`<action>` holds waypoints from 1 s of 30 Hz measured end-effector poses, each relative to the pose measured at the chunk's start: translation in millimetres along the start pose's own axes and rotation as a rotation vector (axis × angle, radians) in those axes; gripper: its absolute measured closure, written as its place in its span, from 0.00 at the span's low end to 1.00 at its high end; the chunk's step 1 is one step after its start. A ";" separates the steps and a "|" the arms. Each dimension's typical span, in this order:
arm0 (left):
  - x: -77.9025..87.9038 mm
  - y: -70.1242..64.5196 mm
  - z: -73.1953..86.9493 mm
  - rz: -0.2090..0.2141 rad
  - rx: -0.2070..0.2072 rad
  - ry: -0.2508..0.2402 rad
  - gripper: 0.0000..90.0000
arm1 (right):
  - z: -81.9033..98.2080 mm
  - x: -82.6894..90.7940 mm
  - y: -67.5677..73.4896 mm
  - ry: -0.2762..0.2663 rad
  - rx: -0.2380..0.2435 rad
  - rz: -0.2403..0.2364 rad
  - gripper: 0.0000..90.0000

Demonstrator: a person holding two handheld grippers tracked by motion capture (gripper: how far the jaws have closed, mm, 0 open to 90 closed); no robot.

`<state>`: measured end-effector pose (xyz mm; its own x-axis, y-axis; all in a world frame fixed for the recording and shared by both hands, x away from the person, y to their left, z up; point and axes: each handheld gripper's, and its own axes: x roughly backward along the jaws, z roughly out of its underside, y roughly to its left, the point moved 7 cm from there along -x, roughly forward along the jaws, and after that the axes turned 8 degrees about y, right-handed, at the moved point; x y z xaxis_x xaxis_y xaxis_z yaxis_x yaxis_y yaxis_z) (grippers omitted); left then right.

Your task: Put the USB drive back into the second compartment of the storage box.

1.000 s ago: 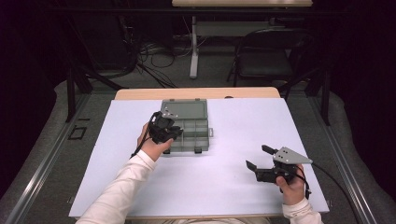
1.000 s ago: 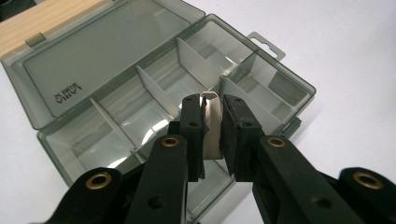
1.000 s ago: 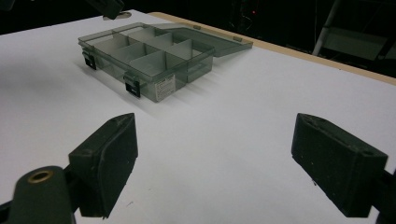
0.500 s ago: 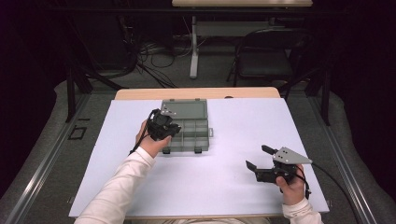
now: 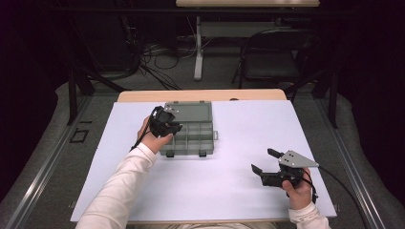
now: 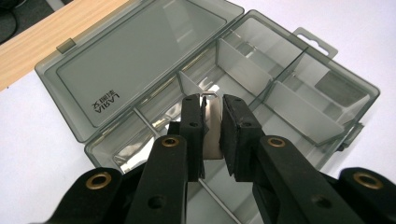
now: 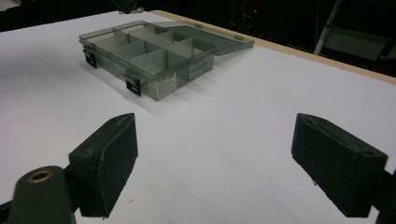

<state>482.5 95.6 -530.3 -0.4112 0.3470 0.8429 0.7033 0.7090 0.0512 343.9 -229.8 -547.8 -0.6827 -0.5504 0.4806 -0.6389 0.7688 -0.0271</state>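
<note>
Two grippers: left gripper (image 6: 211, 135) sits over the organizer box; right gripper (image 5: 267, 163) rests low on the near right of the white table (image 5: 239, 191), well apart from the box.
Box: smoky clear plastic organizer box (image 5: 193, 136) toward the far left-middle of the table, lid (image 6: 140, 56) flipped fully open and lying flat behind it.
Left claw: nearly closed, pinching a thin pale divider (image 6: 214, 123) by its top edge, above the compartments. Can't tell whether it's seated in its slots or lifted clear.
Right claw: jaws spread wide, nothing between them, just pointing at the box from a distance.
Divider feel: my guess is super light, stiff but thin, smooth plastic, so probably slippery. Pinching flat across both faces like this looks right.
Box feel: looks light and rigid, likely to skid on the smooth table if the divider sticks.
Where to grab: I'd brace the front wall near the latches (image 7: 134, 85) with the free claw.
Fragile bits: thin hinge and latch tabs, probably.
</note>
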 end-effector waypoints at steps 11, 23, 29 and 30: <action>-16.1 7.9 -0.1 -0.014 -0.008 0.015 0.88 | 0.2 0.0 0.3 0.003 0.001 -0.001 0.16; -27.3 9.5 -1.8 -0.007 -0.025 0.013 0.88 | 0.4 -0.7 0.6 0.005 0.000 -0.001 0.16; -32.1 11.3 -0.3 -0.004 -0.023 0.023 0.88 | 0.4 -0.5 0.4 0.005 0.000 -0.004 0.16; -32.9 11.7 -0.1 -0.004 -0.023 0.025 0.88 | 0.4 -0.5 0.4 0.005 0.000 -0.004 0.16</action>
<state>504.4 92.4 -557.3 -0.3993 0.3289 0.8558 0.7153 0.6957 0.0663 343.9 -229.4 -548.4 -0.6787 -0.5517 0.4847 -0.6415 0.7667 -0.0256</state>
